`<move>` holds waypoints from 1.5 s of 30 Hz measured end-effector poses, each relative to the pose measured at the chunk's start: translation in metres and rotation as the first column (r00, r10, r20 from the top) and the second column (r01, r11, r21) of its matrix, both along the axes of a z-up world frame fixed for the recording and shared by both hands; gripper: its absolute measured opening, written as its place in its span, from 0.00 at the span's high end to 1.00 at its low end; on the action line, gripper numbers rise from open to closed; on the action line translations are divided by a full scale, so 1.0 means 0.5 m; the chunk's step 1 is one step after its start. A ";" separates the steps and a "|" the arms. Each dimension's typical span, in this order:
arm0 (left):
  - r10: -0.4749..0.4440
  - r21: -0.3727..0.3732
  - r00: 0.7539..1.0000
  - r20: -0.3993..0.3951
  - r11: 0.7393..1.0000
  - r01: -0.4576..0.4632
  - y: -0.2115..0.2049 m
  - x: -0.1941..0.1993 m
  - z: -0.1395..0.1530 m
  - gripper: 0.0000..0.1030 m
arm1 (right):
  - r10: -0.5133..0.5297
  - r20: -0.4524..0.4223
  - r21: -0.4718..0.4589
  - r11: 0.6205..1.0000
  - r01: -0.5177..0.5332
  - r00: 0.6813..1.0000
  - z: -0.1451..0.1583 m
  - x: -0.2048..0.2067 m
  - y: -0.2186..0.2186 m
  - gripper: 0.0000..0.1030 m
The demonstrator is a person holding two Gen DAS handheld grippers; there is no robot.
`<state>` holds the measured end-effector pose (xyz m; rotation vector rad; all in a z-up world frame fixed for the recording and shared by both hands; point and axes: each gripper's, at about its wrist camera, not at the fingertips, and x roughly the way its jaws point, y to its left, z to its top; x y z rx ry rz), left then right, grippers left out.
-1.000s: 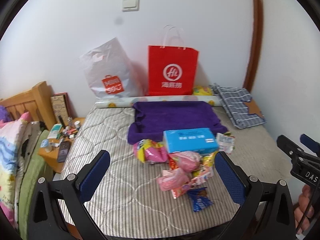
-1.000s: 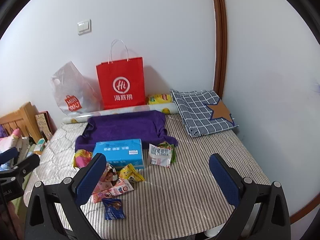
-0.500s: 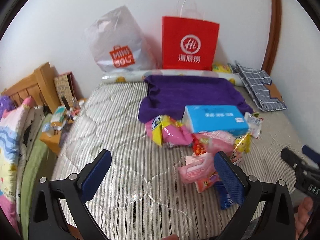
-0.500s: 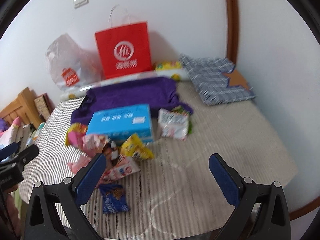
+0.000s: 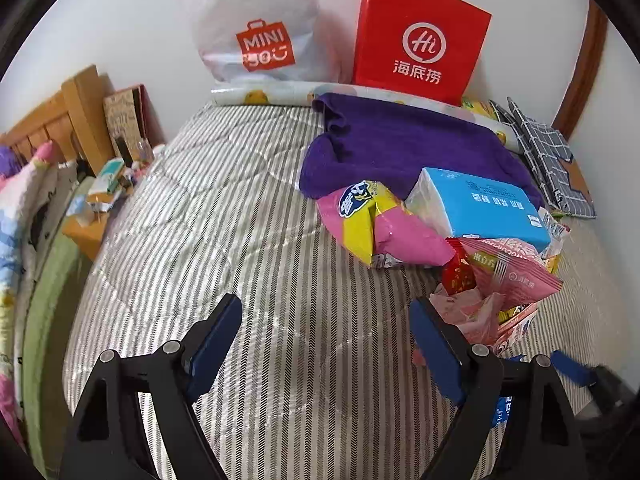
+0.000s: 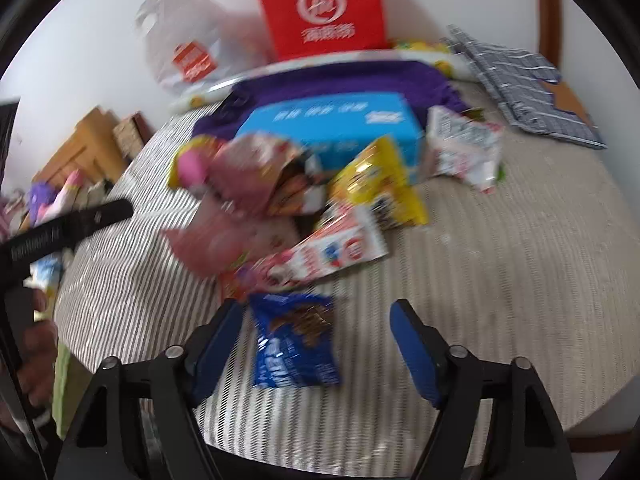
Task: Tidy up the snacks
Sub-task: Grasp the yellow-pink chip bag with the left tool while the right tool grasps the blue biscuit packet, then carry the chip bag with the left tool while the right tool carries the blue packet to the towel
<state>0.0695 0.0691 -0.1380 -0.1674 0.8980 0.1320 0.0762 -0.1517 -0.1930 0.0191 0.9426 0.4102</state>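
Left gripper (image 5: 326, 326): jaws narrowing, gripping nothing, hovering over bare striped mattress (image 5: 208, 240); snack pile (image 5: 472, 264) lying just right. Right gripper (image 6: 316, 326): jaws narrowing, unclenched, straddling blue cookie packet (image 6: 296, 340) lying flat, not pinching it.

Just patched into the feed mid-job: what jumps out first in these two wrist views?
The bright red paper bag standing against the back wall, beside a white plastic shopping bag, catches the eye first. Next comes the jumble of snack packets mid-bed, heaped in front of a blue tissue pack lying on a purple towel. Nearest, a blue snack packet lies between the right gripper's open jaws, which have just been closing.
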 end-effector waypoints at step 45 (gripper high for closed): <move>-0.157 -0.073 0.985 -0.064 0.986 0.153 -0.034 0.237 -0.071 0.34 | -0.197 0.162 -0.136 0.966 0.220 0.967 -0.030 0.188 -0.177 0.55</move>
